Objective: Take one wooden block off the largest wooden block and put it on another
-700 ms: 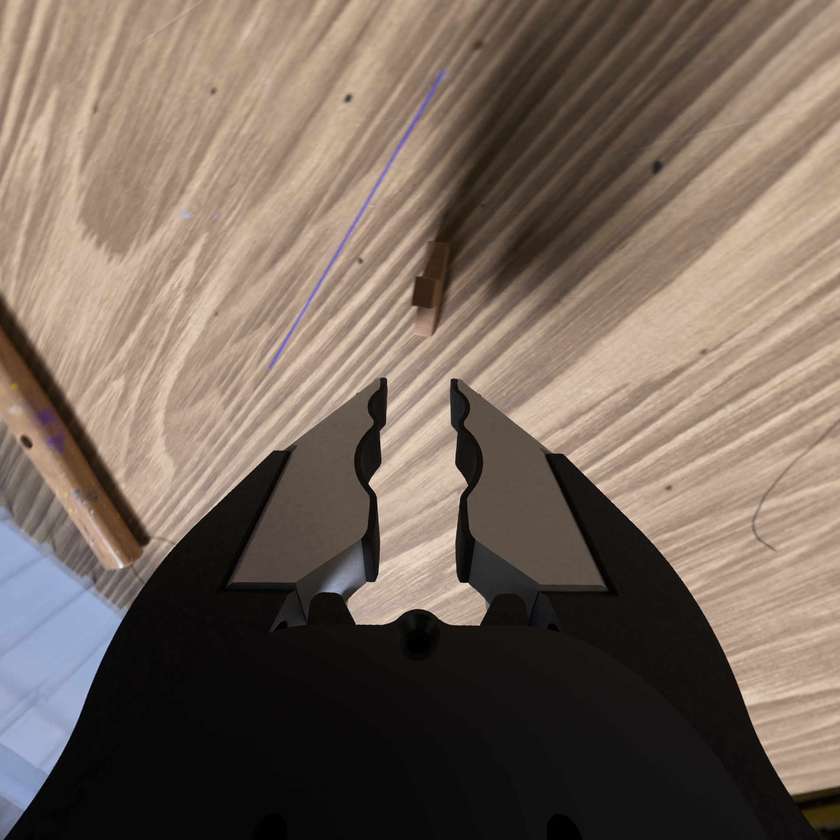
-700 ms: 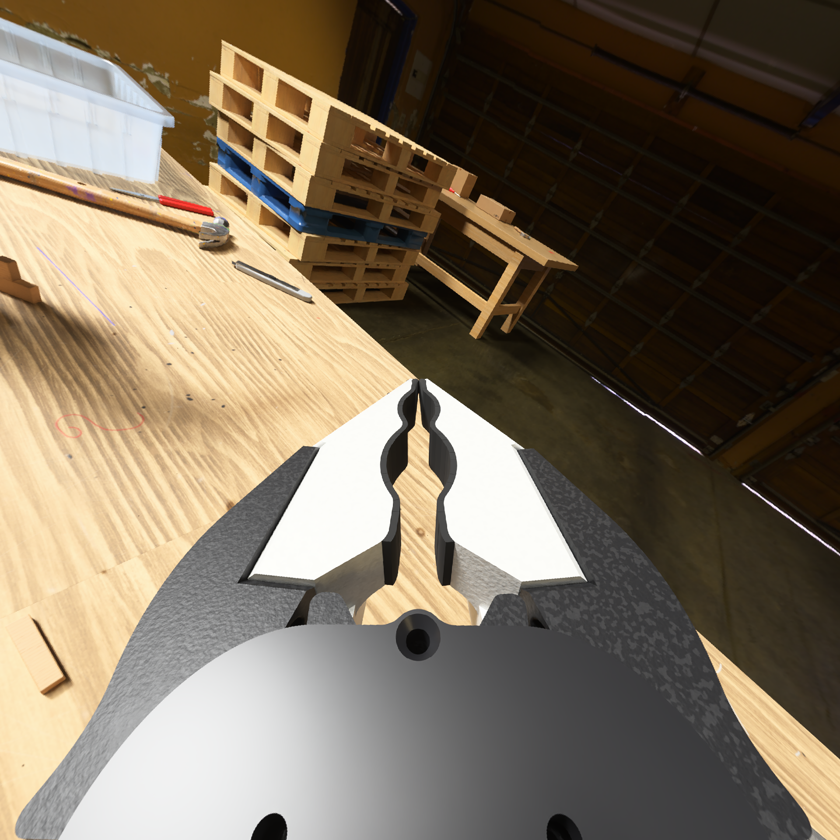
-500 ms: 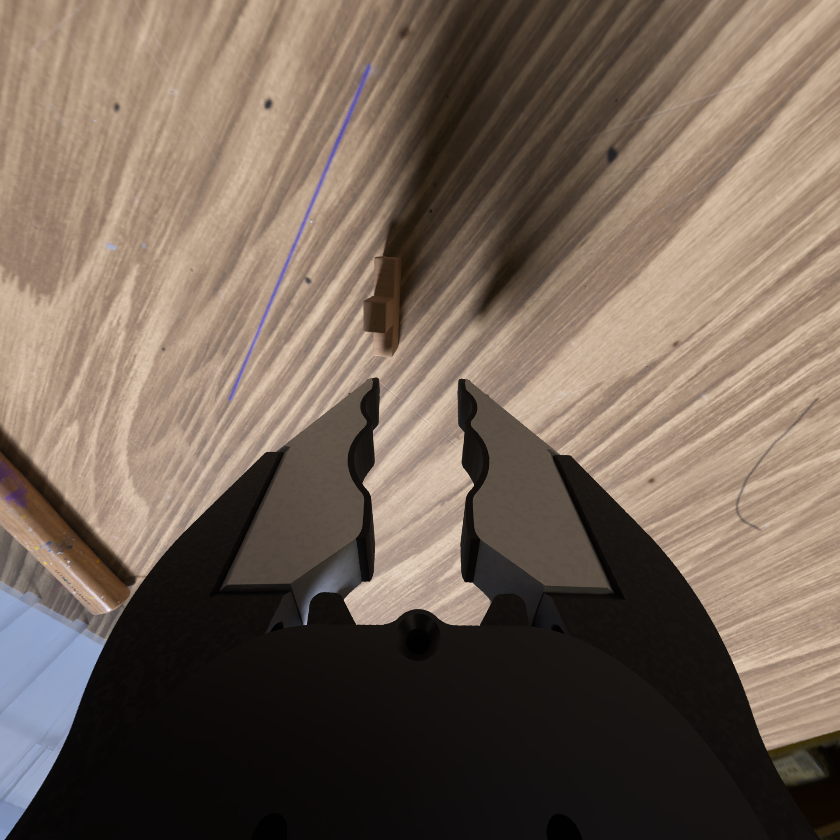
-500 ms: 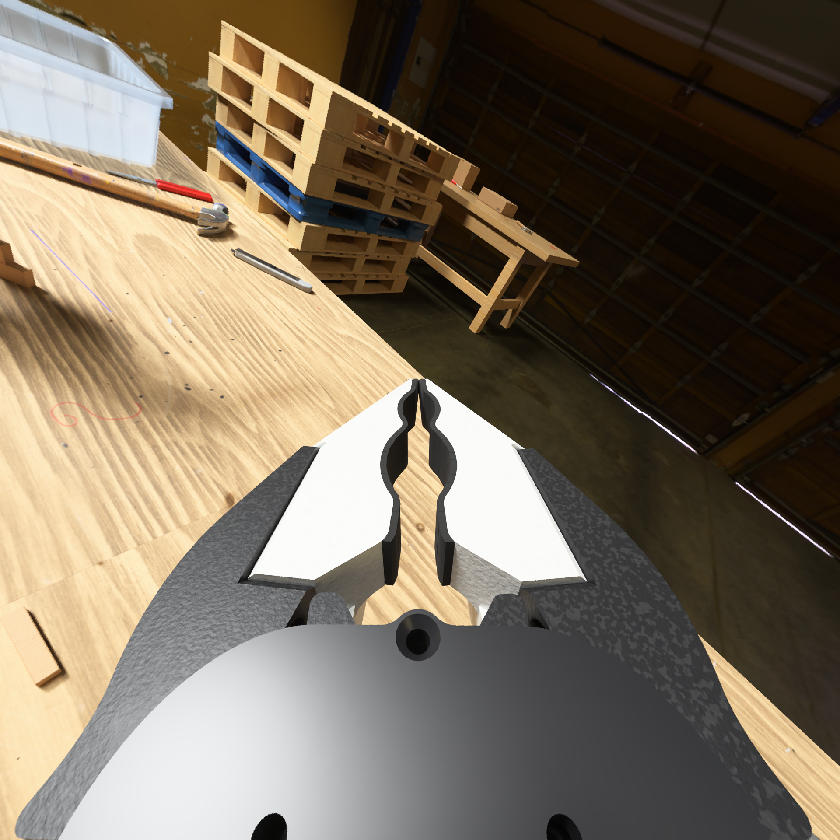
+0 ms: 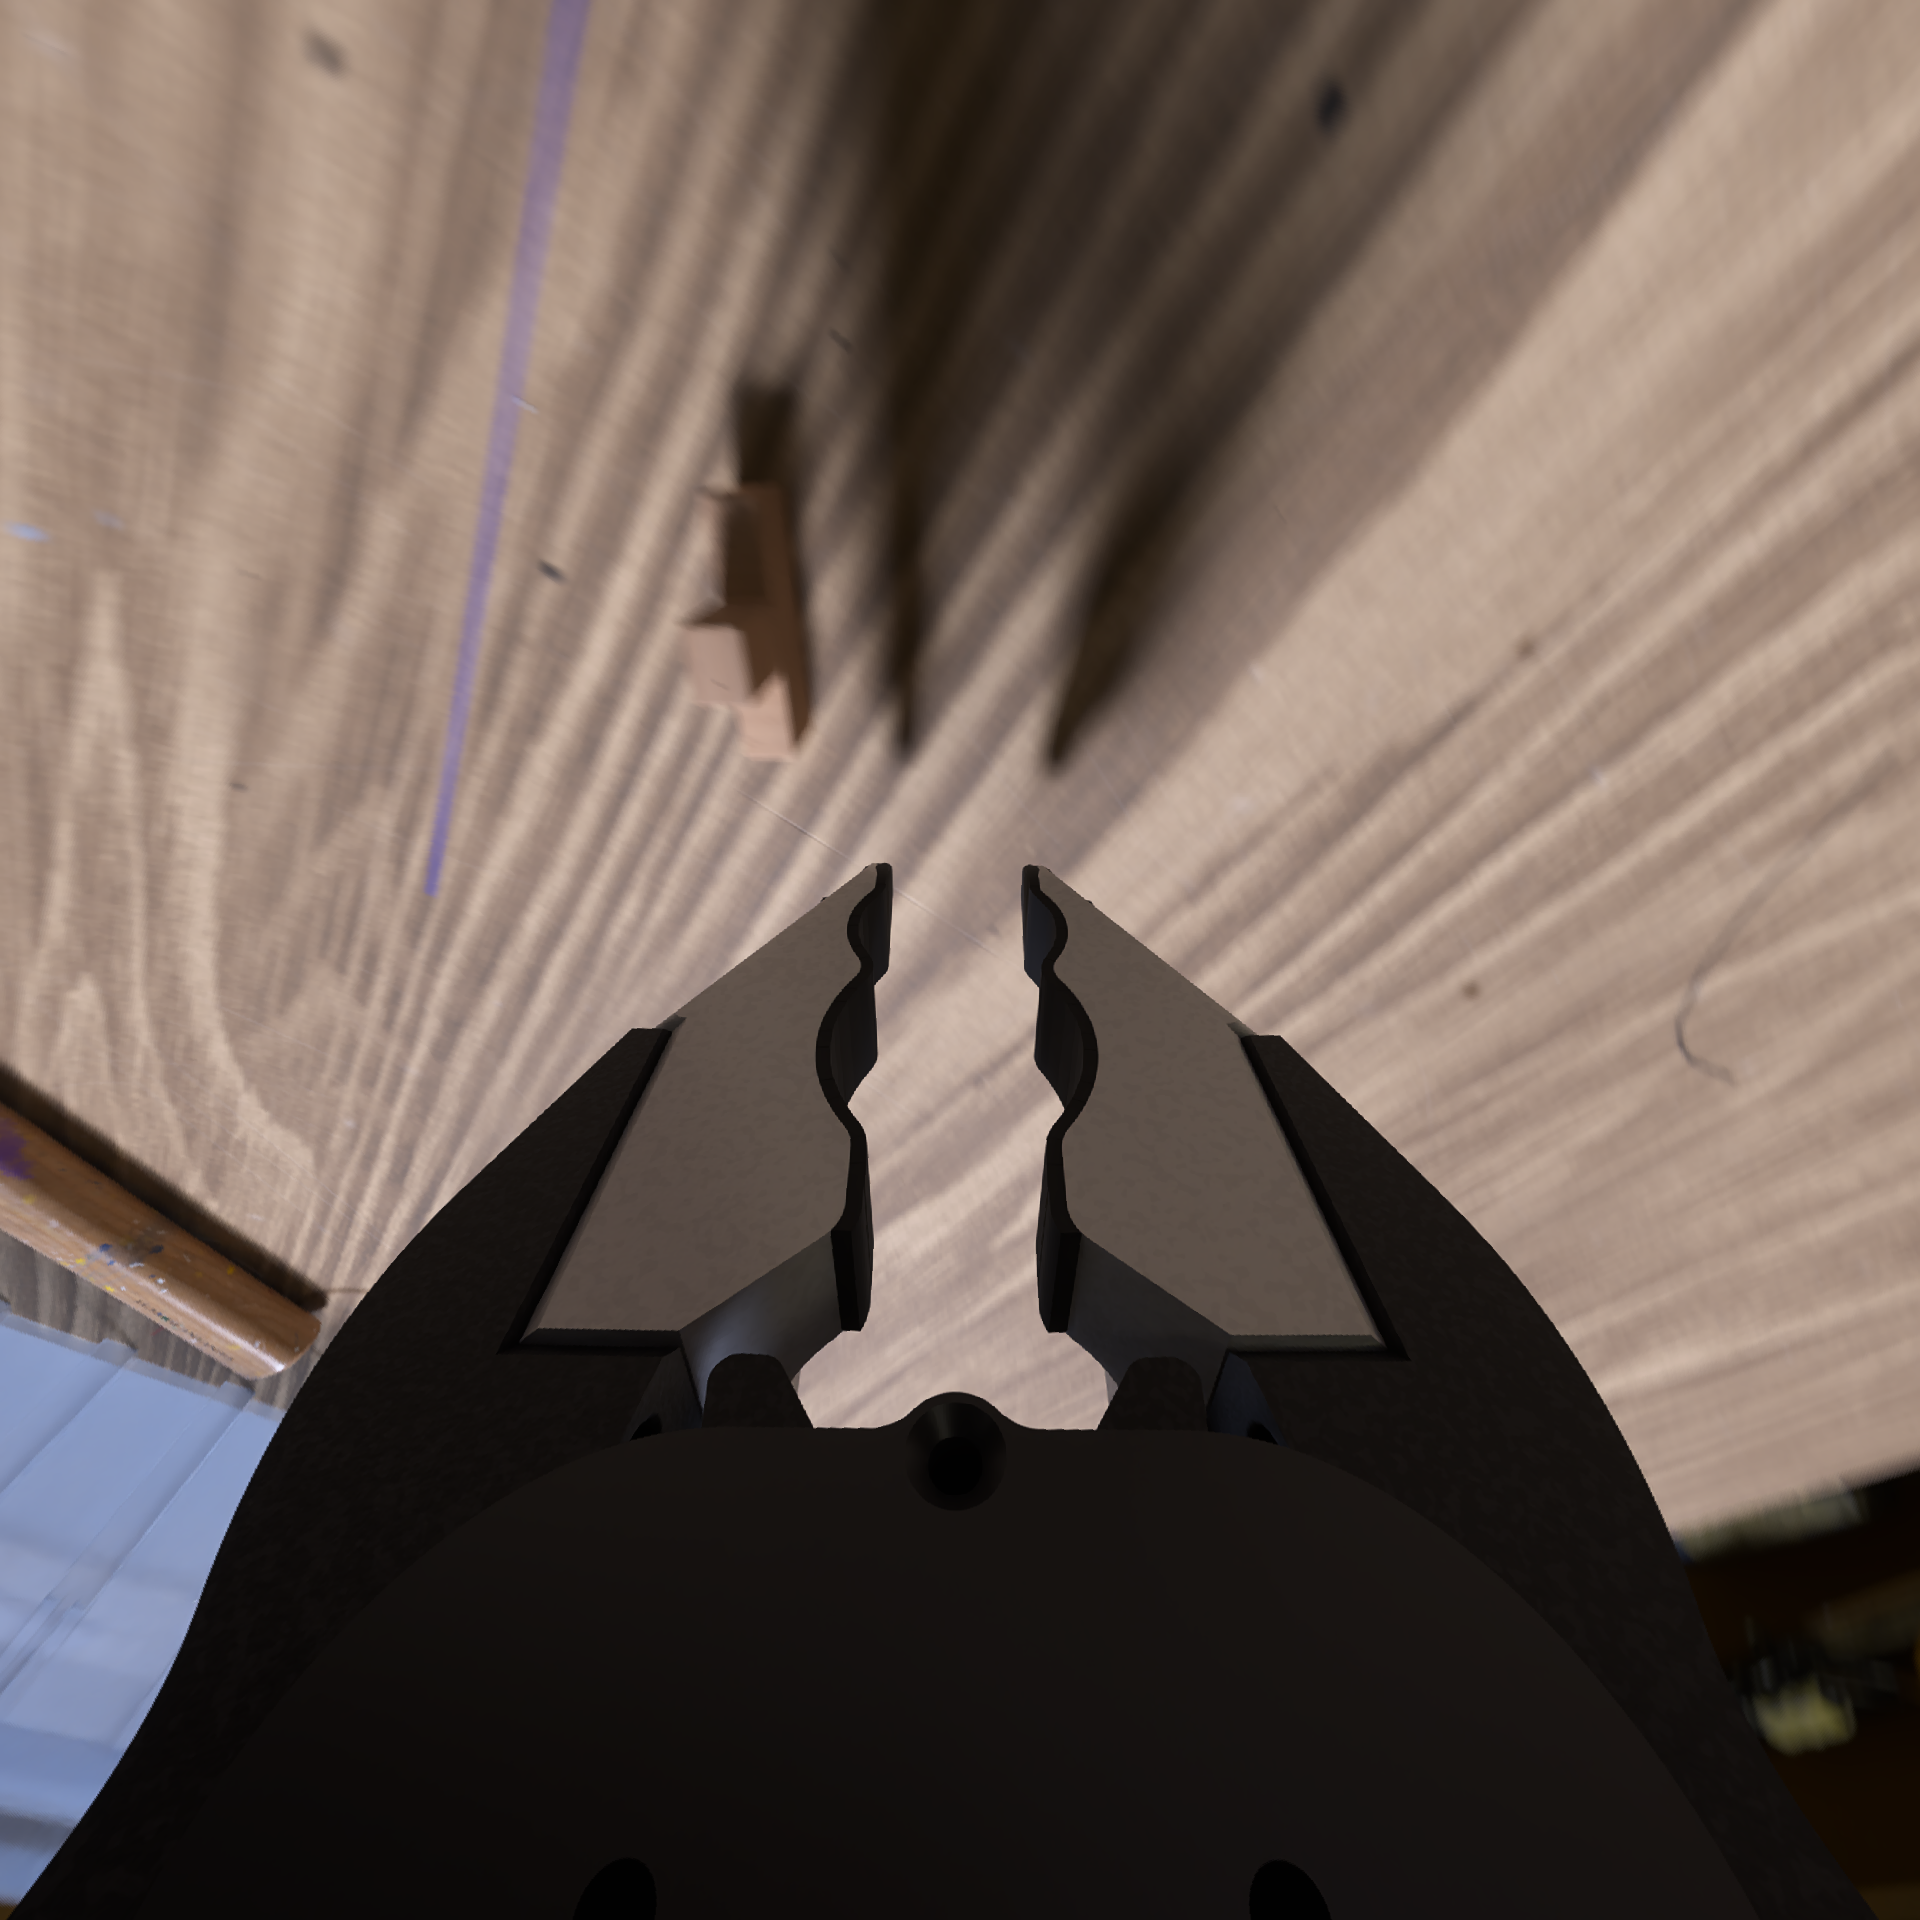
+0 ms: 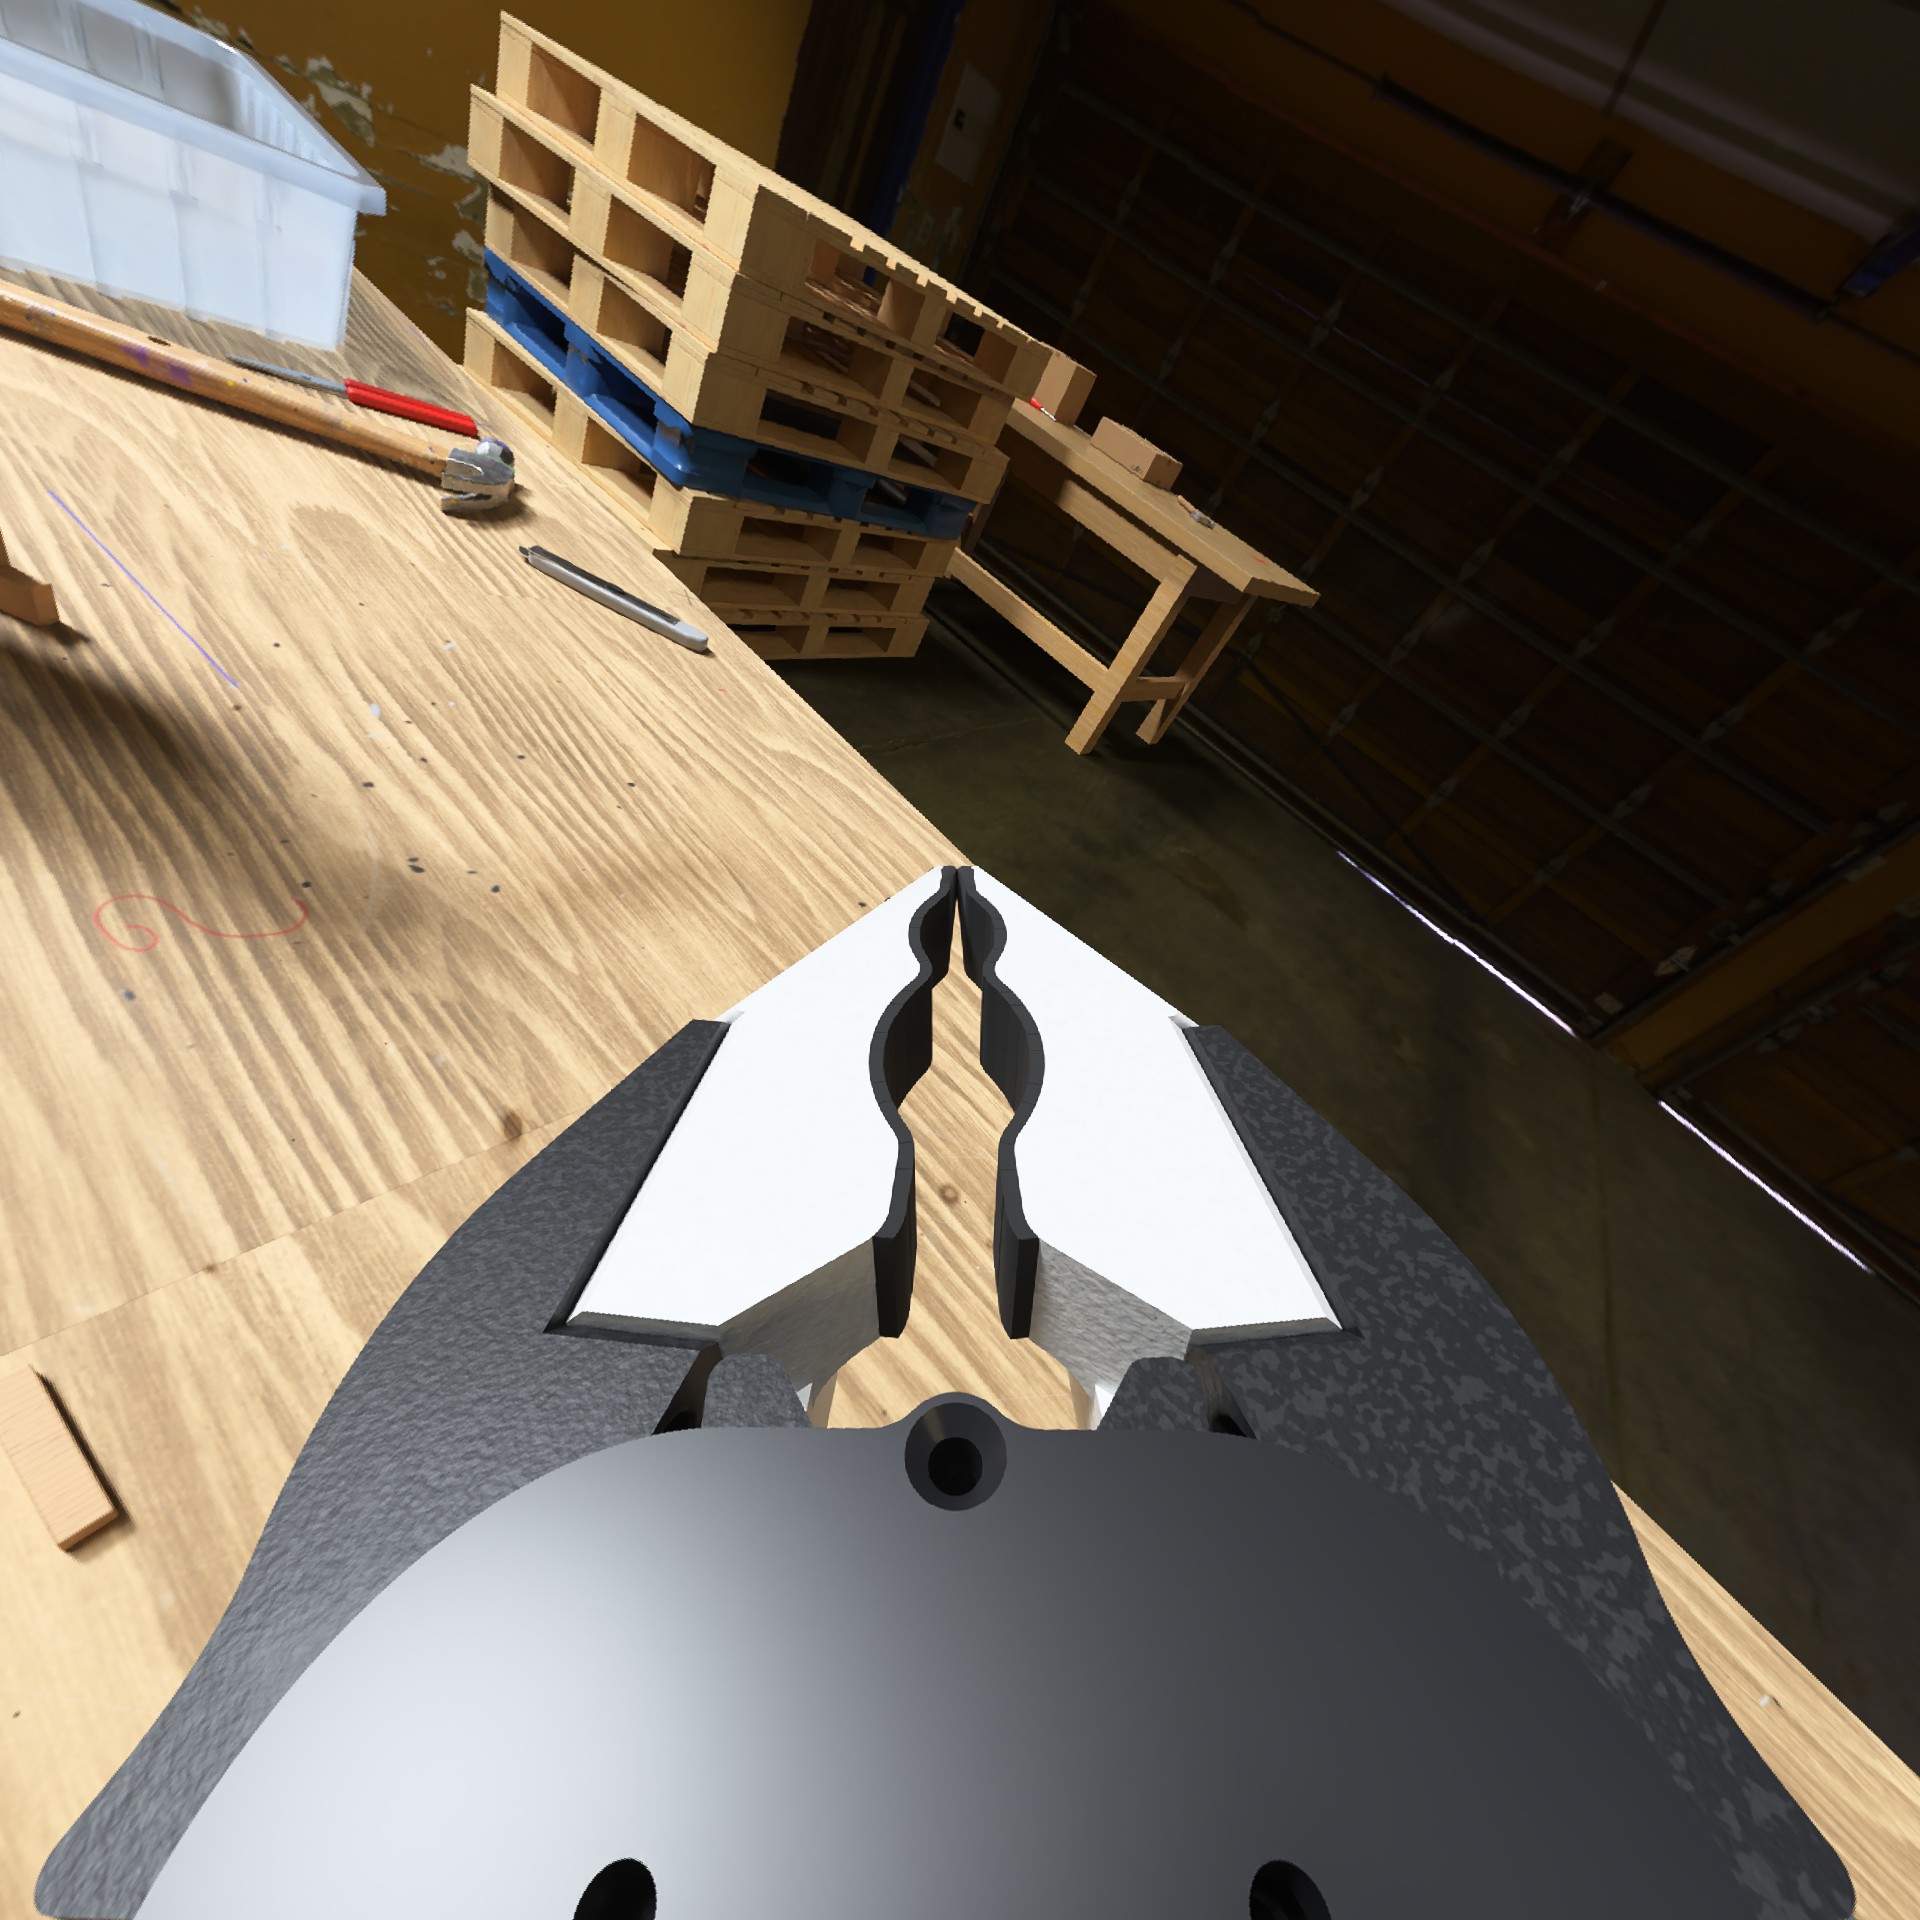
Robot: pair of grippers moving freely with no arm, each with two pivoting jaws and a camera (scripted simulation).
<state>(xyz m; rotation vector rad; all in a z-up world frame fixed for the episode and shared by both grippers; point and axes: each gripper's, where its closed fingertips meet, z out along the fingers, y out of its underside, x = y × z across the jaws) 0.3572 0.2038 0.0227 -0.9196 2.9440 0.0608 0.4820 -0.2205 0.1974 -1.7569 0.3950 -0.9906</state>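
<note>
In the left wrist view a long wooden block (image 5: 777,613) lies on the plywood table with a small wooden block (image 5: 720,634) on it, jutting left. My left gripper (image 5: 956,883) is open and empty, a little short of them and to their right. In the right wrist view my right gripper (image 6: 956,878) is shut and empty over the table's right edge. A flat wooden block (image 6: 52,1455) lies at the lower left. A corner of the stacked blocks (image 6: 26,592) shows at the left edge.
A hammer (image 6: 270,410) with a wooden handle (image 5: 156,1257), a red-handled tool (image 6: 395,400) and a utility knife (image 6: 613,597) lie on the table. A clear plastic bin (image 6: 166,187) stands at the back. Pallets (image 6: 727,343) and a bench (image 6: 1143,561) stand beyond the edge.
My left gripper has moved closer to the stacked blocks, which now look larger and sit more to the left. The right wrist view has shifted slightly; its gripper stays shut.
</note>
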